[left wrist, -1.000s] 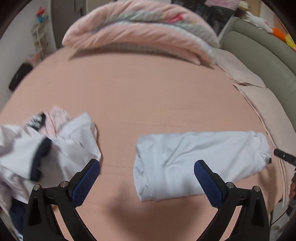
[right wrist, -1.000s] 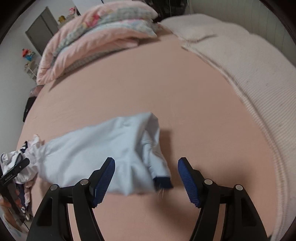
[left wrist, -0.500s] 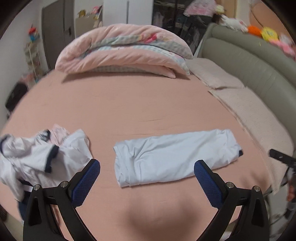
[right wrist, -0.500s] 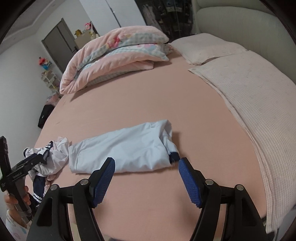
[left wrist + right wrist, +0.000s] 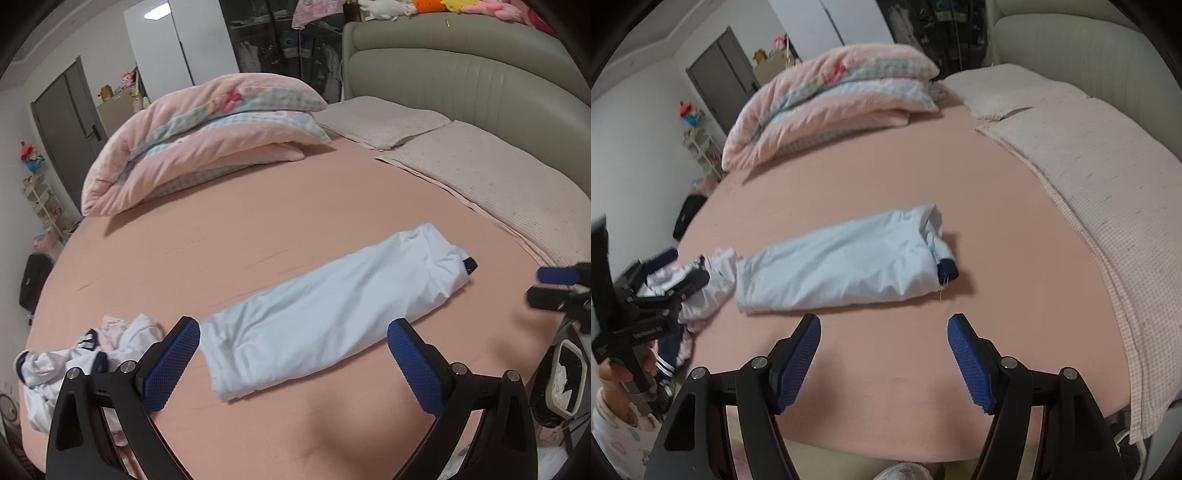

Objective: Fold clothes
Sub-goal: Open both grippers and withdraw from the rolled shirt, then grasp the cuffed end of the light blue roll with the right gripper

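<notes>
In the left wrist view, the left gripper (image 5: 293,334) hangs with jaws spread and empty above the pink bed sheet (image 5: 229,243), where the folded pale-blue garment (image 5: 332,314) lies beside a crumpled pile of white clothes (image 5: 66,365). In the right wrist view, the right gripper (image 5: 884,332) likewise gapes empty, short of the garment's near edge, while a hand (image 5: 617,373) at the left holds the other tool over the pile.

Change: you drew both grippers, left gripper (image 5: 293,360) and right gripper (image 5: 884,349), back toward 6 o'clock, clear of the shirt (image 5: 332,314).
</notes>
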Demonstrator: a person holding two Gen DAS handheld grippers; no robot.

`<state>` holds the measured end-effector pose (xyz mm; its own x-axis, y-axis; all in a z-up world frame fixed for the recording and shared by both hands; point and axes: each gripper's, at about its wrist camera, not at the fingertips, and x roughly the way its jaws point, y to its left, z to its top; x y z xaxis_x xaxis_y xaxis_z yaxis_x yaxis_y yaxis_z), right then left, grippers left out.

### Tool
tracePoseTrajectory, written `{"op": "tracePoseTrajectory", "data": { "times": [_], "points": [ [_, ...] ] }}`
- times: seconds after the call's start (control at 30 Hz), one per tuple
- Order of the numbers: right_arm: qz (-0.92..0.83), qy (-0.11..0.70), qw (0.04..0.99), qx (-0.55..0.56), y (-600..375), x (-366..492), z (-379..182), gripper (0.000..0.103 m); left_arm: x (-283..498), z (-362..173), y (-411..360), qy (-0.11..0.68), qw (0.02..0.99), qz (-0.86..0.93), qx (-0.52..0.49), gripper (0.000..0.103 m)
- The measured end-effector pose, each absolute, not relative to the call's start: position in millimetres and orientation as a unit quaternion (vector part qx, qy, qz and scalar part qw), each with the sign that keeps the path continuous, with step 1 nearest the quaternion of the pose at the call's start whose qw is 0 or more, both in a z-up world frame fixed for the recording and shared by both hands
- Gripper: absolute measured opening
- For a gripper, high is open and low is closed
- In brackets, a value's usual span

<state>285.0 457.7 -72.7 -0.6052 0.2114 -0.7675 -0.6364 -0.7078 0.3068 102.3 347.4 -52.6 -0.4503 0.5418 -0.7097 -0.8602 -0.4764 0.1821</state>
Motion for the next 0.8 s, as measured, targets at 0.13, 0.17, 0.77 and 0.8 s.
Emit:
{"op": "tracePoseTrajectory", "data": {
  "times": [0.13,0.17,0.77,0.8],
  "points": [
    [0.838,0.327,0.226,-0.374,469,269,-94,0.071,107,-61,364,0.269,0.445,0.8,-0.301,0.103],
    [0.834,0.339,0.227,-0.372,473,266,-98,0.071,108,-64,370,0.277,0.446,0.798,-0.296,0.103],
    [0.784,0.463,0.284,-0.302,544,233,-131,0.071,121,-134,453,0.335,0.481,0.746,-0.316,0.103],
    [0.781,0.471,0.283,-0.297,543,235,-133,0.071,123,-138,455,0.337,0.483,0.743,-0.317,0.103]
  ]
}}
